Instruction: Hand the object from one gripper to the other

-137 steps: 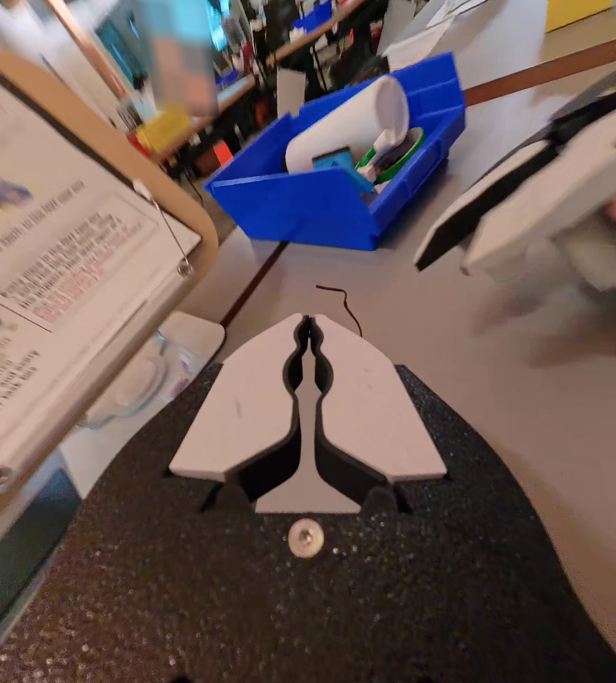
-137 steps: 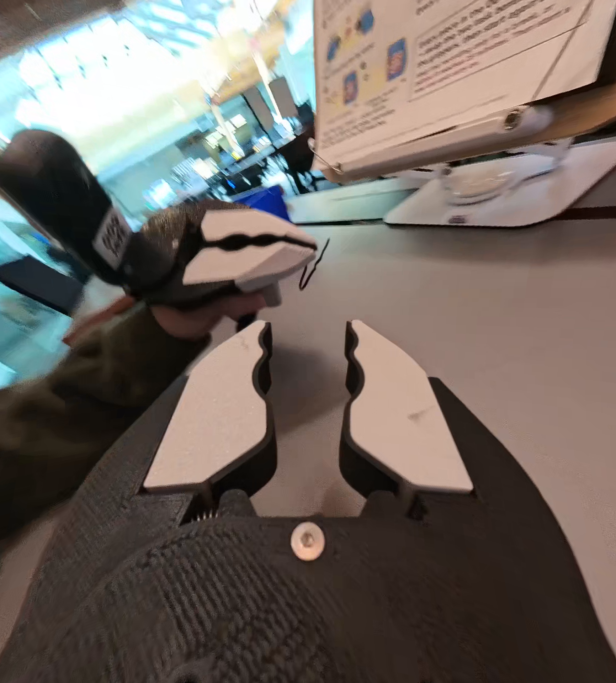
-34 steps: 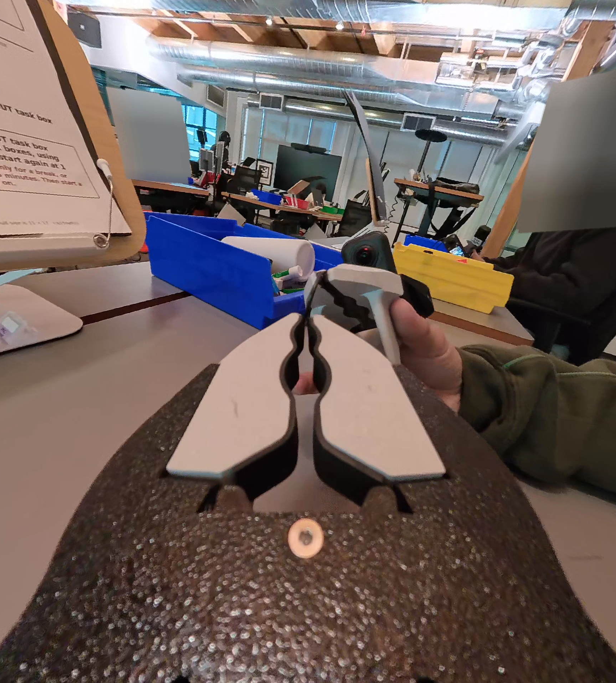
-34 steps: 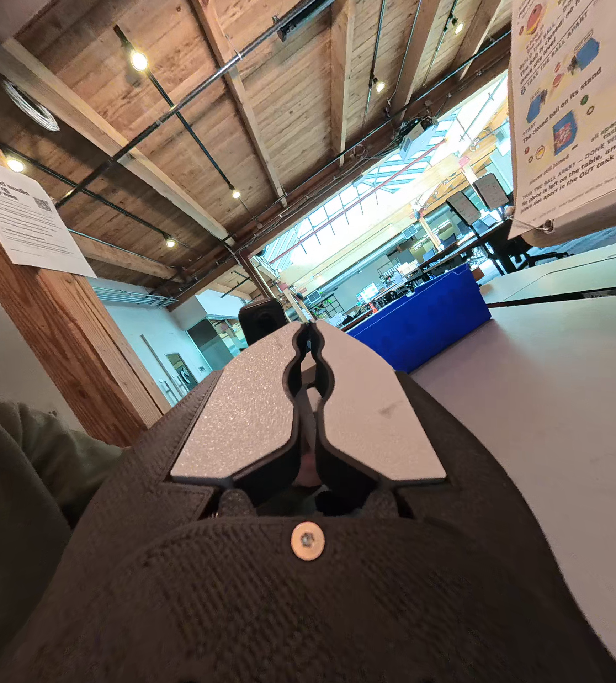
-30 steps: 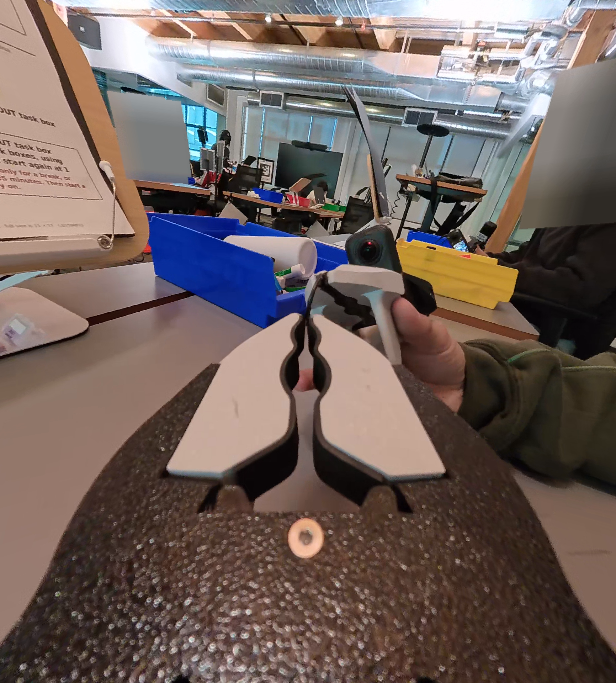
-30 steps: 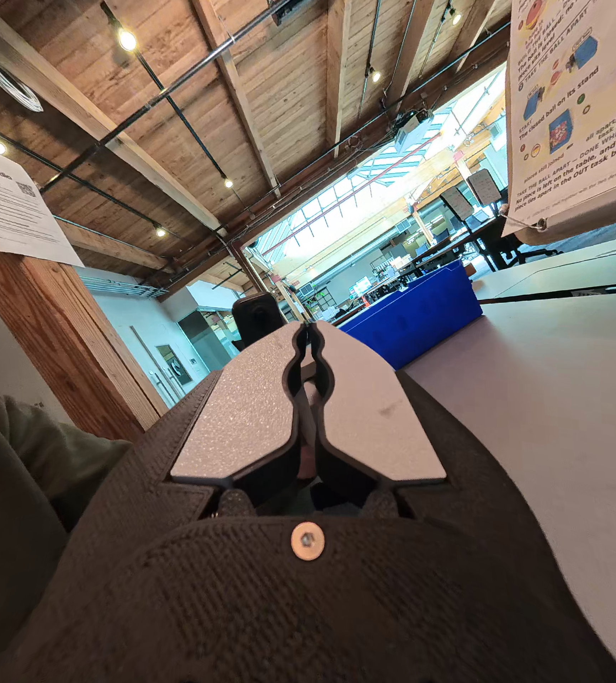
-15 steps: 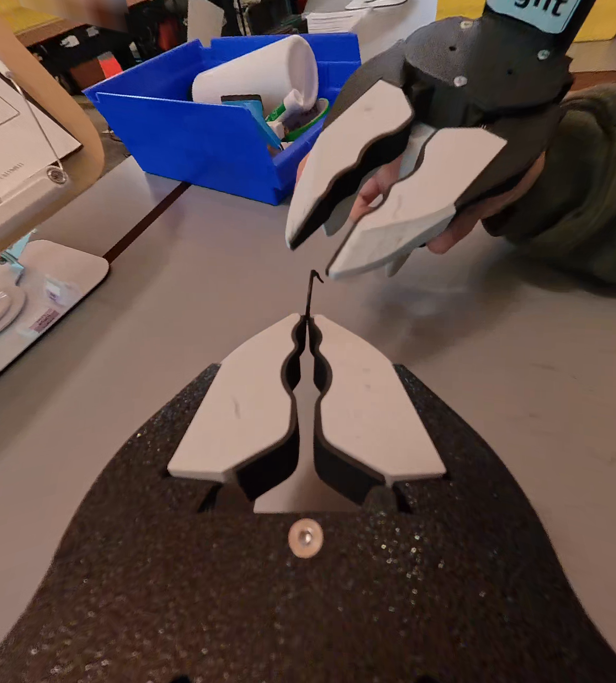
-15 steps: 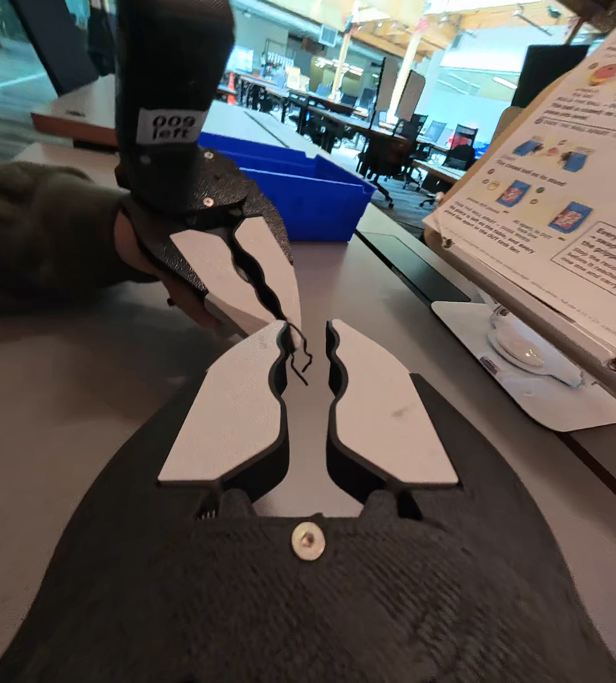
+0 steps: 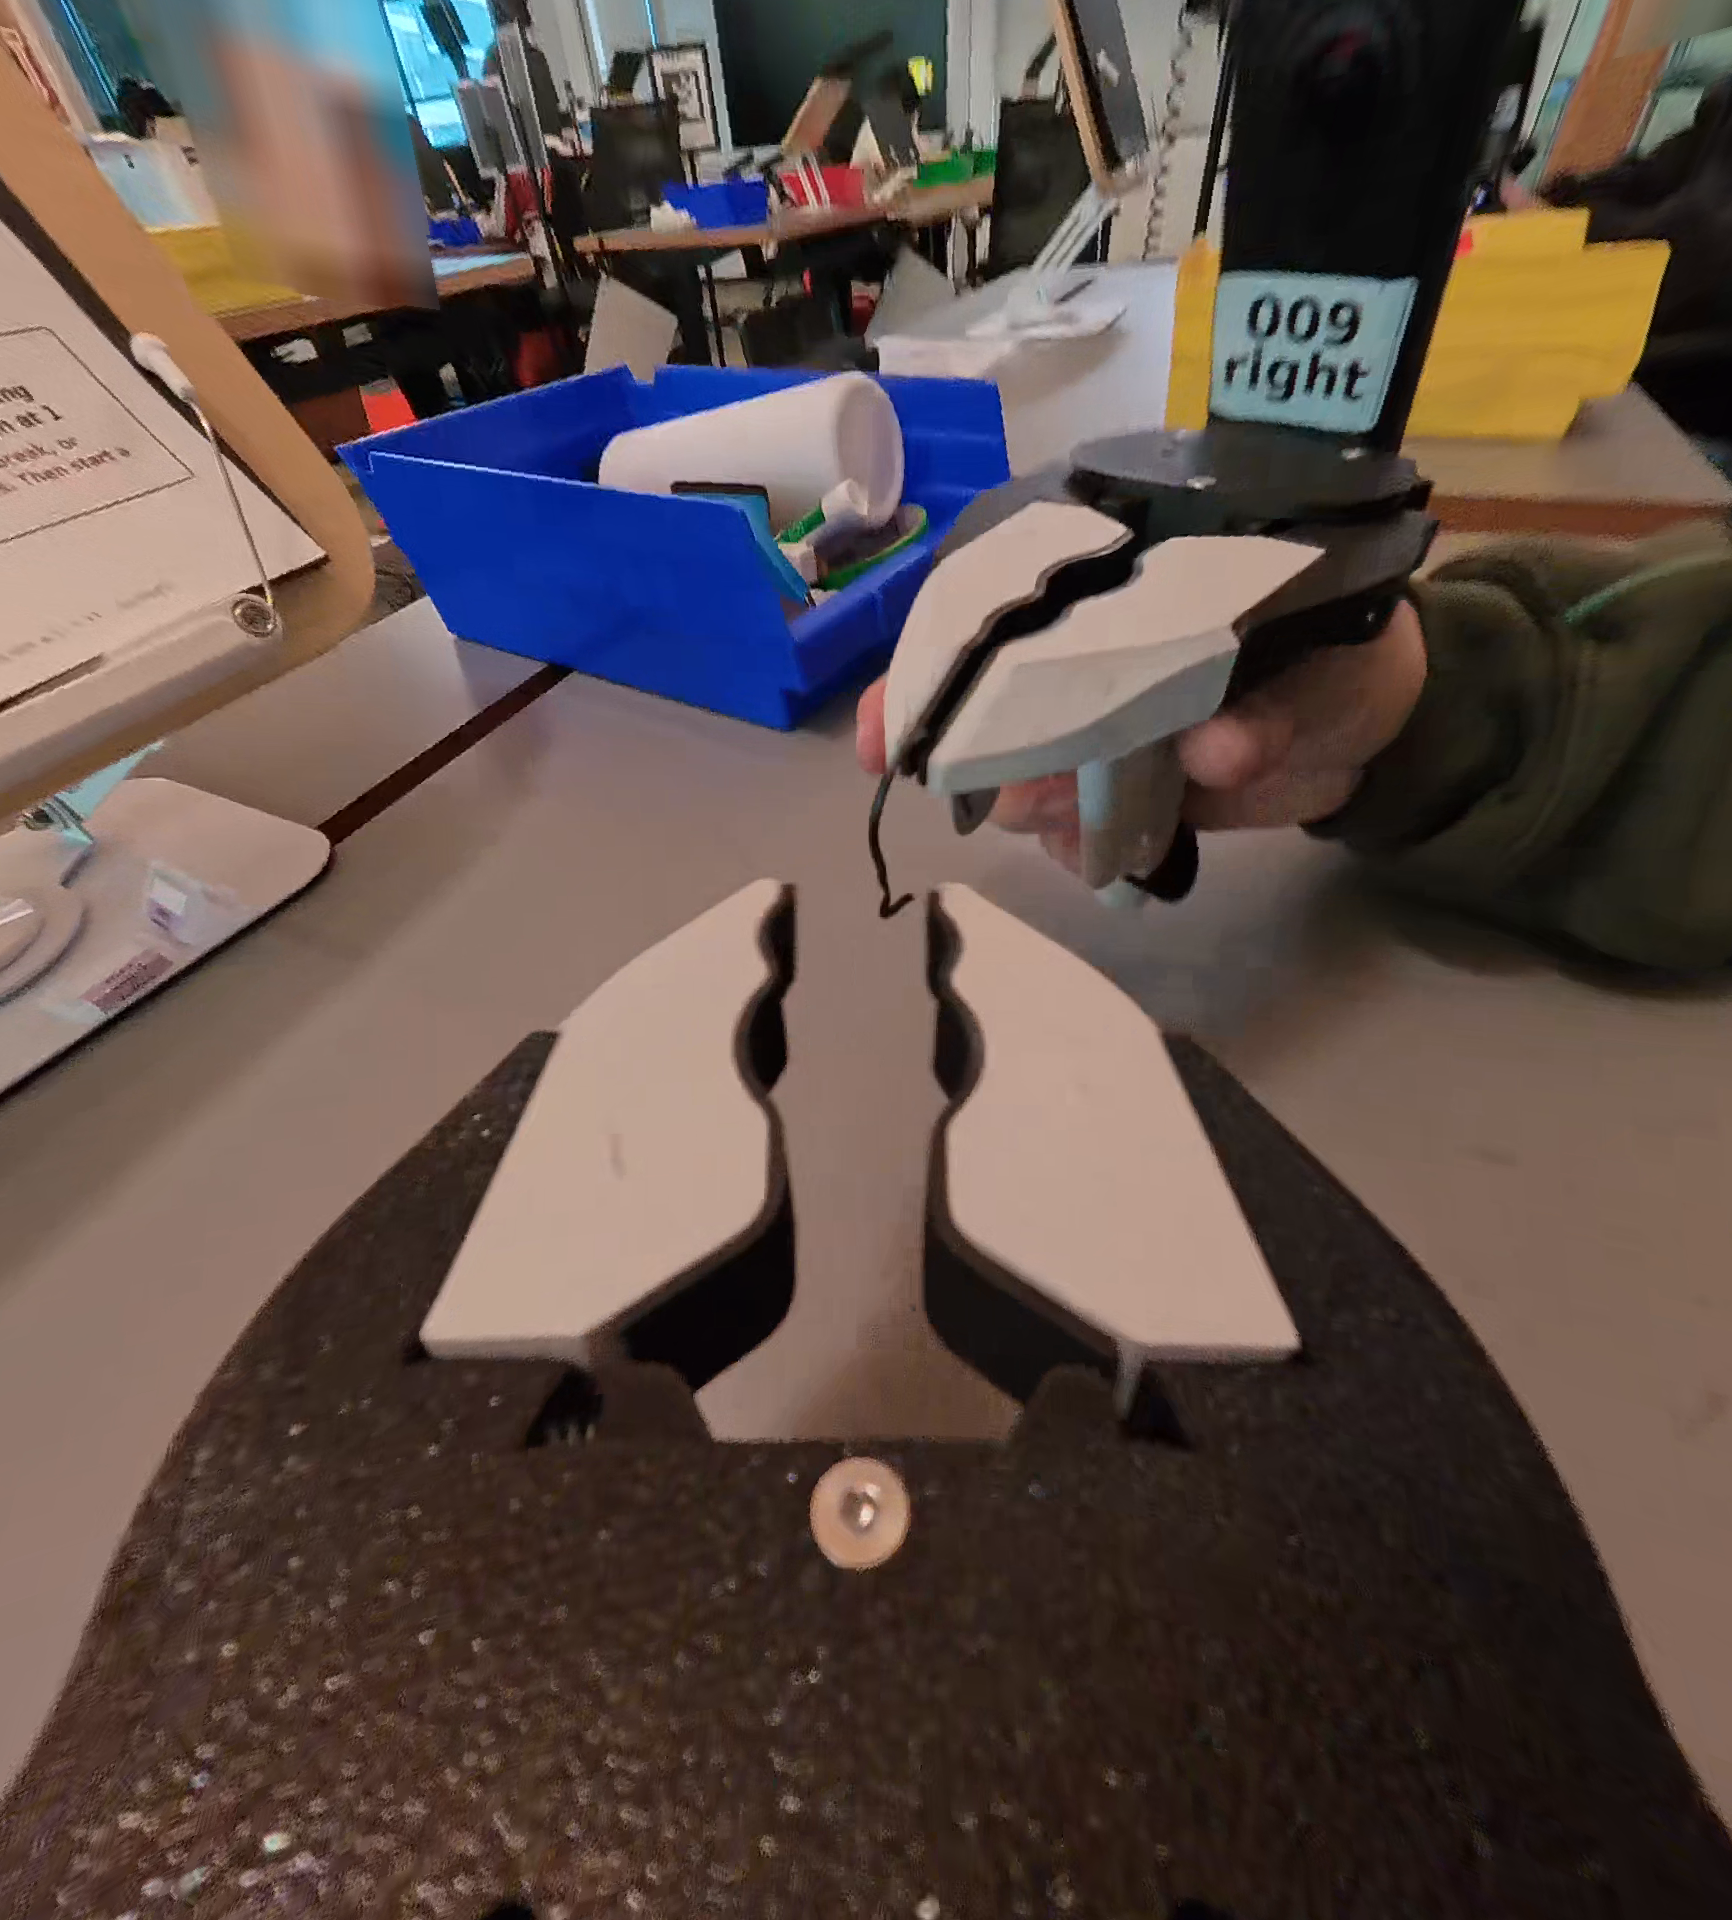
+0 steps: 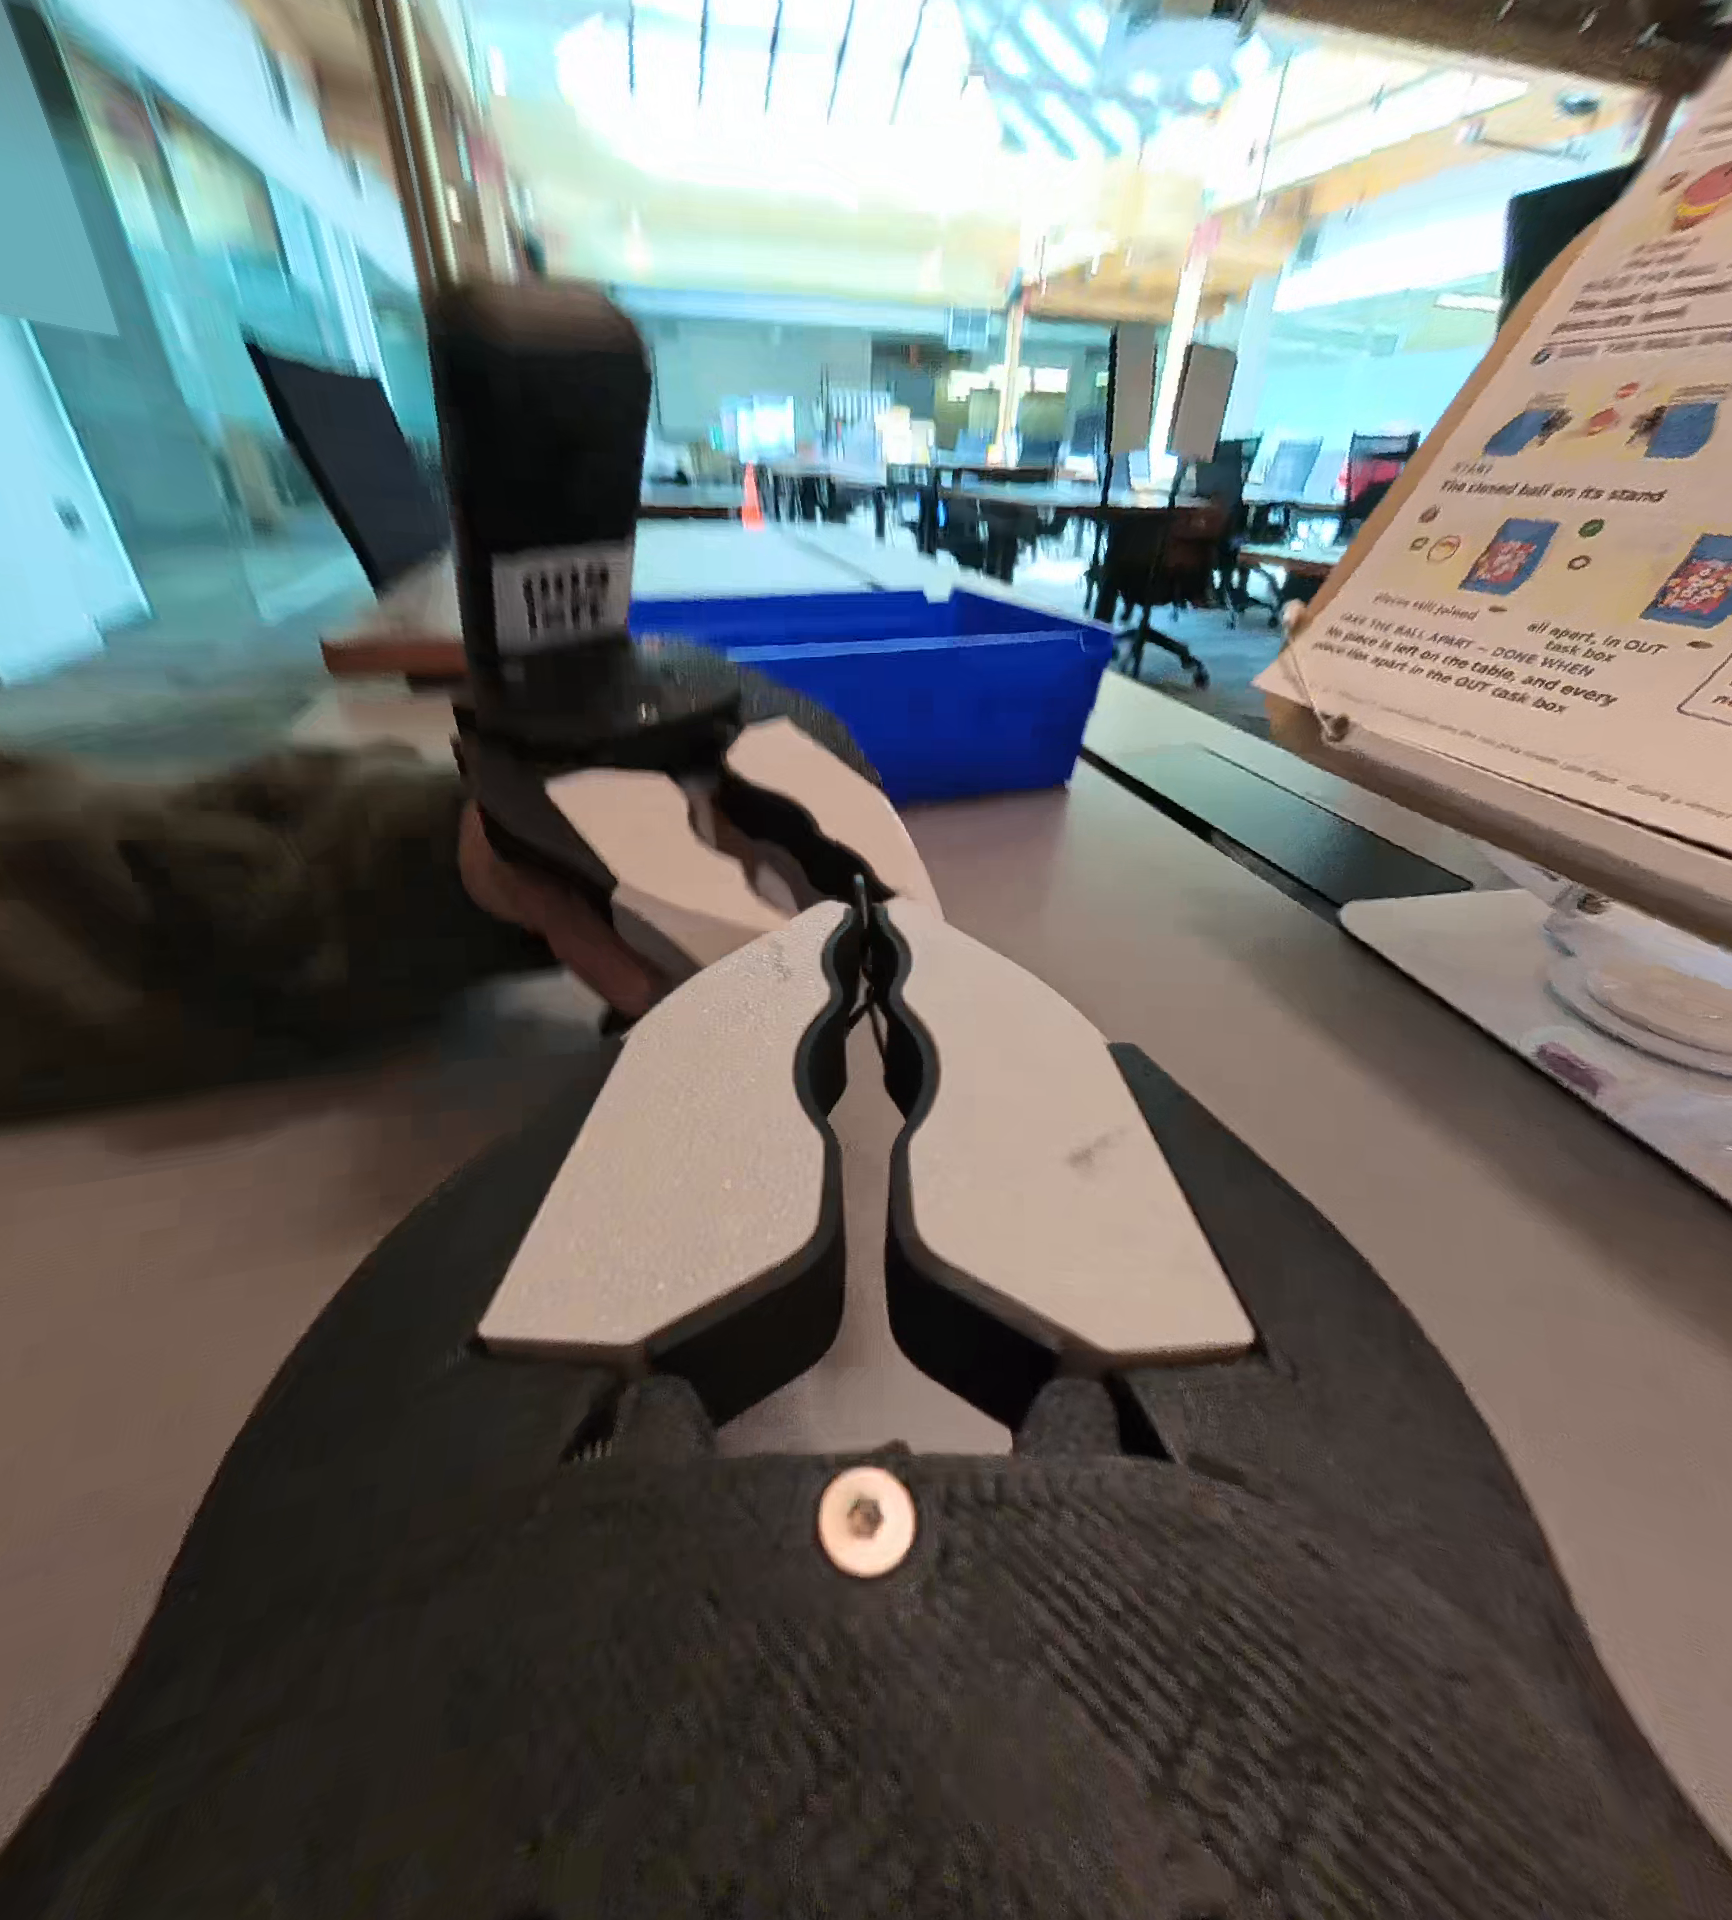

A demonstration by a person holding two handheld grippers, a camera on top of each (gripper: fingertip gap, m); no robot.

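Note:
The object is a thin, bent black wire [image 9: 877, 842]. My right gripper [image 9: 919, 769] is shut on its upper end, and the wire hangs down from the tips. Its lower end sits between the tips of my left gripper [image 9: 862, 899], which is open, with neither finger touching it. In the right wrist view my right gripper [image 10: 864, 920] is shut with the wire [image 10: 874, 1003] pinched between its fingers. The left gripper's fingers [image 10: 654, 831] stand parted just beyond it. Both grippers are held a little above the grey table [image 9: 1464, 1195].
A blue bin [image 9: 633, 582] holding a white roll and small items stands behind the grippers. An instruction board on a stand [image 9: 62, 468] is at the left, with its white base [image 9: 114, 883] on the table. A yellow bin [image 9: 1527, 322] is at the far right.
Half a second ago my left gripper was shut on the wire and the right one open around it. Now the right has shut on the wire and the left has opened.

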